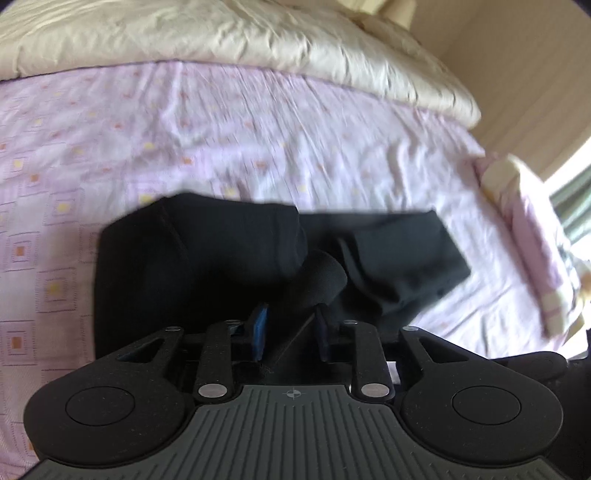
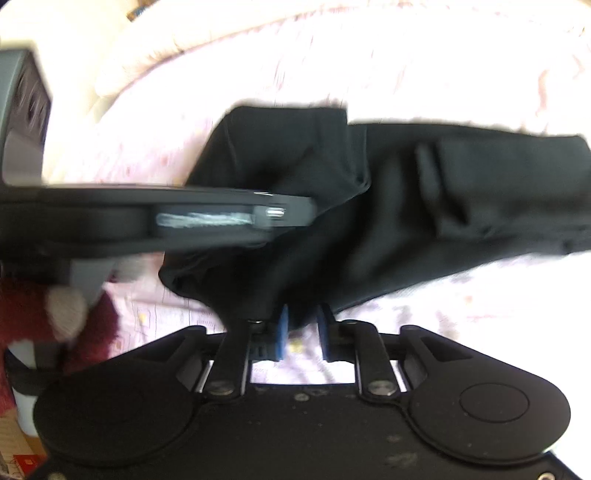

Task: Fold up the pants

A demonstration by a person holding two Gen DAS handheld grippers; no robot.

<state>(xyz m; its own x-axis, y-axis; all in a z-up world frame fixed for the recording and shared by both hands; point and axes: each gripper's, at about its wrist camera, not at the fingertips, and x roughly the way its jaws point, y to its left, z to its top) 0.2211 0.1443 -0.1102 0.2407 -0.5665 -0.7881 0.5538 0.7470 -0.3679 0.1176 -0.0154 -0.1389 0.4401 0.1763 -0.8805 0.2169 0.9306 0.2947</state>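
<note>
Black pants (image 1: 229,254) lie on a pink patterned bed sheet (image 1: 221,140), partly folded, with one part stretching to the right (image 1: 402,251). My left gripper (image 1: 290,325) is shut on a bunch of the black fabric, lifted between its blue pads (image 1: 260,328). In the right wrist view the pants (image 2: 424,192) spread from the centre to the right. My right gripper (image 2: 303,328) is shut on the near edge of the pants. The left gripper's body (image 2: 166,218) crosses the right wrist view from the left, over the pants.
A cream duvet (image 1: 240,33) lies bunched along the far side of the bed. The bed's right edge and a window (image 1: 569,199) are at the right. A hand in a dark red sleeve (image 2: 55,317) shows at the lower left of the right wrist view.
</note>
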